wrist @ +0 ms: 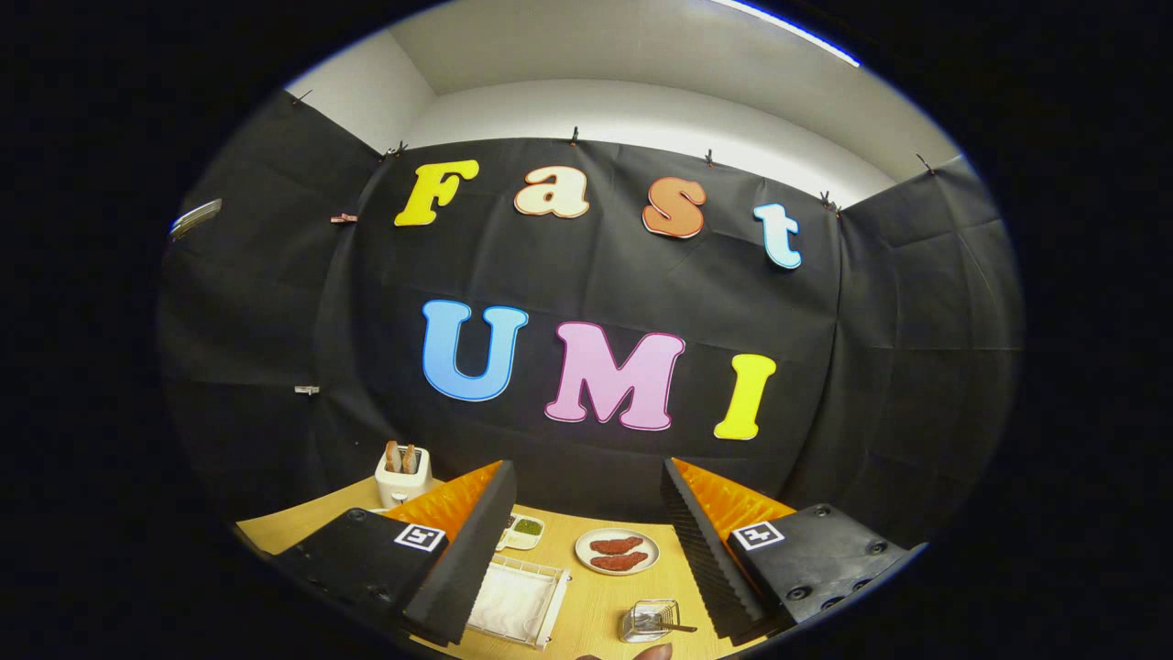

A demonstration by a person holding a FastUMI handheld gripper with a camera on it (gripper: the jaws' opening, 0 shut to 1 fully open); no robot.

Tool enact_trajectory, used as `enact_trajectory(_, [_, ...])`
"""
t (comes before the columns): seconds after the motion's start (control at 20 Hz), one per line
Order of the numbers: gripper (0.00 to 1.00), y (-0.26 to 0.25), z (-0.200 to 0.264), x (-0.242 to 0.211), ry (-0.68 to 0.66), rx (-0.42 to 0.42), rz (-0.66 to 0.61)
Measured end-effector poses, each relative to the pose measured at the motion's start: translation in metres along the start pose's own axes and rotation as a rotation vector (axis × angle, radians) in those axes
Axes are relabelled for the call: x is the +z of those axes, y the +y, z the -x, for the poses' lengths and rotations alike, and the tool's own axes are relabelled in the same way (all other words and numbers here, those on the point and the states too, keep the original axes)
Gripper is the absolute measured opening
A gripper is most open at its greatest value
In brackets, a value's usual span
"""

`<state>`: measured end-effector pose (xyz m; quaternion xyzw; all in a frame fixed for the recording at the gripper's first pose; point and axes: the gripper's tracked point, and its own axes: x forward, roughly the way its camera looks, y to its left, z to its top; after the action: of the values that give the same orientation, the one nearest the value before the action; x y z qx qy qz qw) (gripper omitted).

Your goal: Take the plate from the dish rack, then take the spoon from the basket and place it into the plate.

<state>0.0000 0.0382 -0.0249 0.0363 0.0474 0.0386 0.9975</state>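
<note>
My gripper point(586, 469) is held high above a wooden table point(600, 600), open, with nothing between its fingers point(472, 550). Below and between the fingers a white wire dish rack point(541, 576) lies close to the left finger, holding something flat and white point(509, 600) that may be the plate. Near the right finger sits a small wire basket point(646, 619), and a spoon handle point(680, 628) sticks out of it to the right. Both are far below the fingertips.
A round plate with two reddish pieces of food point(617, 552) sits beyond the basket. A small tray with green food point(524, 530) lies beyond the rack. A white toaster with bread slices point(403, 472) stands at the far left by the wall. A fingertip-like shape point(652, 653) shows at the near edge.
</note>
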Motion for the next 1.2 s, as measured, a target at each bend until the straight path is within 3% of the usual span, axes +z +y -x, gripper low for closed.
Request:
enact_trajectory(0.4, [0.97, 0.018, -0.013, -0.018, 0.078, 0.042, -0.048])
enact_trajectory(0.65, [0.98, 0.045, -0.039, -0.061, 0.274, 0.107, -0.040])
enact_trajectory(0.95, [0.97, 0.102, -0.074, -0.118, 0.510, 0.216, -0.150])
enact_trajectory(1.2, [1.00, 0.136, -0.095, -0.198, 0.774, 0.202, -0.232])
